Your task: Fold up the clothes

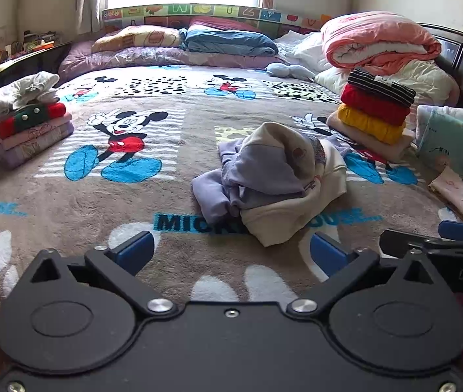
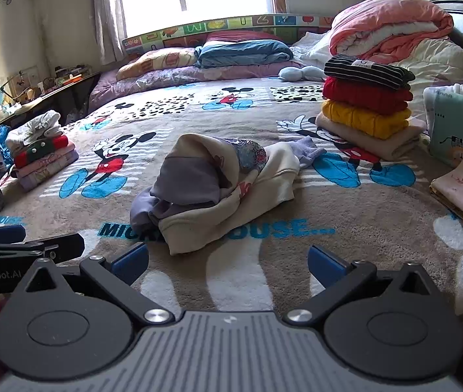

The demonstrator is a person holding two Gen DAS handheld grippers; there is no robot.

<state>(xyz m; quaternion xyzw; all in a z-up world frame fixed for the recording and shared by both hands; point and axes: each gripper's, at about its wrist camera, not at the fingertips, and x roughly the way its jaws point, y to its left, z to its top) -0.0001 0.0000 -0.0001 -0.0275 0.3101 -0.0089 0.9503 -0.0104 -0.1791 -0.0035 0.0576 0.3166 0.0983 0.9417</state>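
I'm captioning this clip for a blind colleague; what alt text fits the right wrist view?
A crumpled cream and purple garment lies on a Mickey Mouse blanket, just ahead of the open, empty right gripper. Folded stacks sit at either side of the bed, and the left gripper shows at the left edge.

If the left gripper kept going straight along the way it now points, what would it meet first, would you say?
Probably the crumpled cream-and-lilac garment, dead ahead of the open left gripper; only bare blanket lies between.
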